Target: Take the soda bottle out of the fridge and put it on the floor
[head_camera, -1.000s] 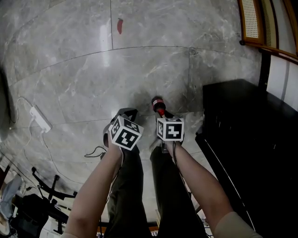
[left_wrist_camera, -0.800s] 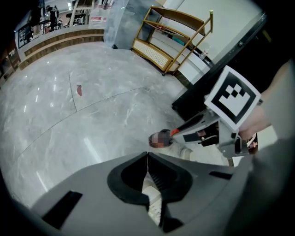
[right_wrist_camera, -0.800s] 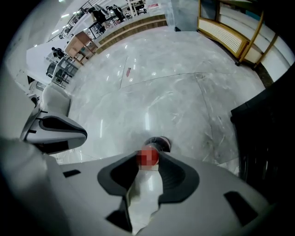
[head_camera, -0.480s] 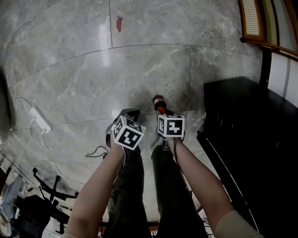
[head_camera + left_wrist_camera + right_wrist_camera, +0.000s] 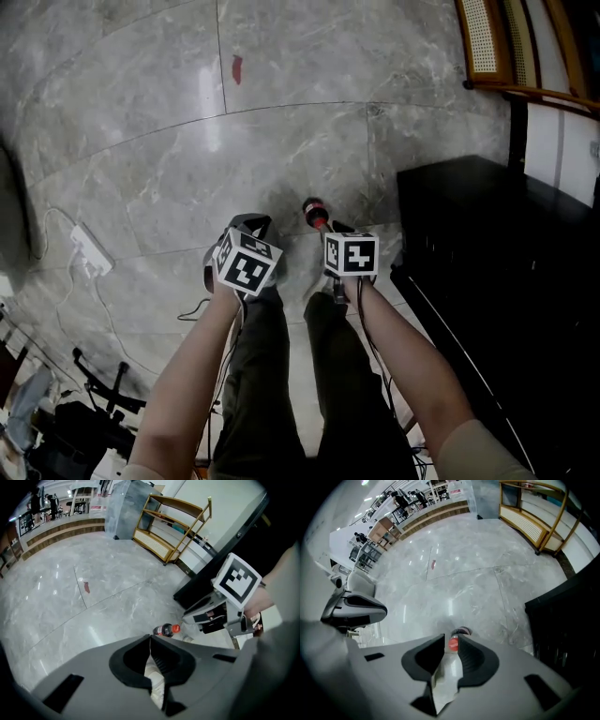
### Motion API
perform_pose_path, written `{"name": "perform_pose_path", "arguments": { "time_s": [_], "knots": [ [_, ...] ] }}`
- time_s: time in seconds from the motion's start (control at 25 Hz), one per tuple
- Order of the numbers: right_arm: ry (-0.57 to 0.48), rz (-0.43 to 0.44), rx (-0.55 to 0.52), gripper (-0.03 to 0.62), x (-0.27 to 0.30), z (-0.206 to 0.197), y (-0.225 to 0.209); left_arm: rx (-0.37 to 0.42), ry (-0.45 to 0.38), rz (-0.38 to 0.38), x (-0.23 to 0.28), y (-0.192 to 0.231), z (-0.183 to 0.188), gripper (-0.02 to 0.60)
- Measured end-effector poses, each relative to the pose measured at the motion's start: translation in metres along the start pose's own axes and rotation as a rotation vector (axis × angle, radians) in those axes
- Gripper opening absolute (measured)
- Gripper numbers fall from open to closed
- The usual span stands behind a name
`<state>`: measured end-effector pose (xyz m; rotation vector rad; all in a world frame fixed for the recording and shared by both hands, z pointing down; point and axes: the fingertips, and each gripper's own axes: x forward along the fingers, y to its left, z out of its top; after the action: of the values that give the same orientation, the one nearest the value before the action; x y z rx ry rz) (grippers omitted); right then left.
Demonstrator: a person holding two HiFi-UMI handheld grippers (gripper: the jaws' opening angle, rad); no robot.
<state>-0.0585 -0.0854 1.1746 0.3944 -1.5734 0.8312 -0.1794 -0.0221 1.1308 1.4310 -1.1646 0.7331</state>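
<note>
Seemingly done: the dark, red-capped plastic soda bottle stands free on the grey marble floor. The right tool, its jaws just narrowing, is half-open with nothing gripped. The left tool is closed and empty.

The soda bottle is small and clear, filled with dark cola, and has a red screw cap and a red label round its body. The cap is on. It stands upright on the grey marbled floor, so from above it is strongly foreshortened, the cap nearest the camera and the body tapering away below it. It stands by itself, well out on the open tiles, close to a joint between two of them and towards the floor's right side. A soft shadow spreads round its base.
</note>
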Motion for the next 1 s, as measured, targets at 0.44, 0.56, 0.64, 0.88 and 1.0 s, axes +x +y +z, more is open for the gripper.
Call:
{"name": "perform_pose_path", "arguments": {
  "time_s": [0.44, 0.56, 0.64, 0.88, 1.0],
  "knots": [
    [-0.232, 0.046, -0.087, 0.009, -0.140, 0.070, 0.046, 0.112, -0.132, 0.077, -0.102, -0.024, 0.068, 0.008],
    [-0.305, 0.060, -0.133, 0.003, -0.182, 0.088, 0.069, 0.148, -0.175, 0.115, -0.142, -0.024, 0.084, 0.008],
    [-0.357, 0.066, -0.164, 0.002, -0.217, 0.094, 0.081, 0.151, -0.216, 0.138, -0.171, -0.028, 0.096, 0.008],
    [-0.502, 0.071, -0.216, -0.003, -0.323, 0.101, 0.115, 0.135, -0.324, 0.176, -0.252, -0.046, 0.122, 0.008],
    [-0.562, 0.062, -0.228, -0.003, -0.373, 0.099, 0.126, 0.102, -0.383, 0.162, -0.293, -0.062, 0.134, 0.008]
  ]
}}
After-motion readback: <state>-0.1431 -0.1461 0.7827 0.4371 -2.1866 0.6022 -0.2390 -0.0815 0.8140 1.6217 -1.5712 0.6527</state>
